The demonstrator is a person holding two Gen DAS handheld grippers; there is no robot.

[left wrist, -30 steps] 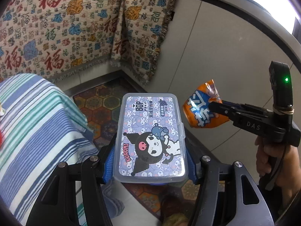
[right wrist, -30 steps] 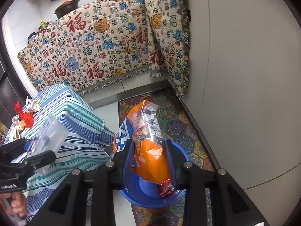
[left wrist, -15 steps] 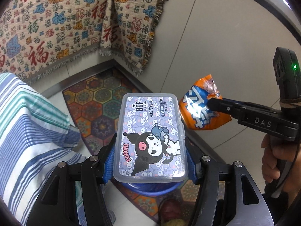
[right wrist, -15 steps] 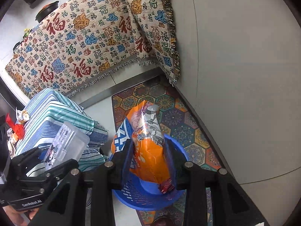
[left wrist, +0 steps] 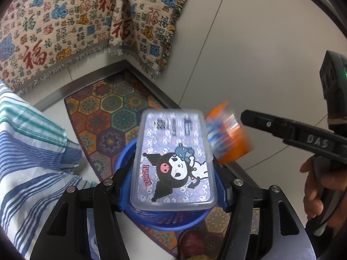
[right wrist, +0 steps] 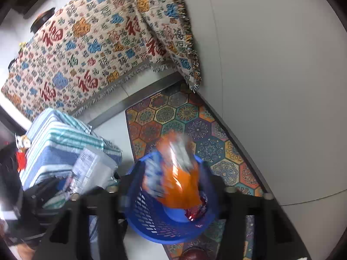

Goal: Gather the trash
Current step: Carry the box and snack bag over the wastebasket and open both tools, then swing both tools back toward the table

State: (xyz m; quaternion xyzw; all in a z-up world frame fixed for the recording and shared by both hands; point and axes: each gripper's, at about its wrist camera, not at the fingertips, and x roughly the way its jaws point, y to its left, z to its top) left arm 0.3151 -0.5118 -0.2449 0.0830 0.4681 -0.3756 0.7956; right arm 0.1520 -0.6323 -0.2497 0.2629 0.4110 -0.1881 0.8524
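Blue basket (right wrist: 151,221) (mesh-walled), patterned rug (right wrist: 195,119), striped cloth (right wrist: 56,143)

A cream throw (right wrist: 93,49) printed with red, blue and orange characters is seen draped over furniture, its fringed edge hanging near the floor. A hexagon-patterned rug (left wrist: 108,117) is laid in the corner against a plain white wall (right wrist: 277,86). A blue, green and white striped cloth (left wrist: 28,151) is draped at left. Dark pans (right wrist: 43,18) are glimpsed above the throw.

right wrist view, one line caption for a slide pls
Right gripper, jaws just opening, drops blurred orange snack bag into blue basket.
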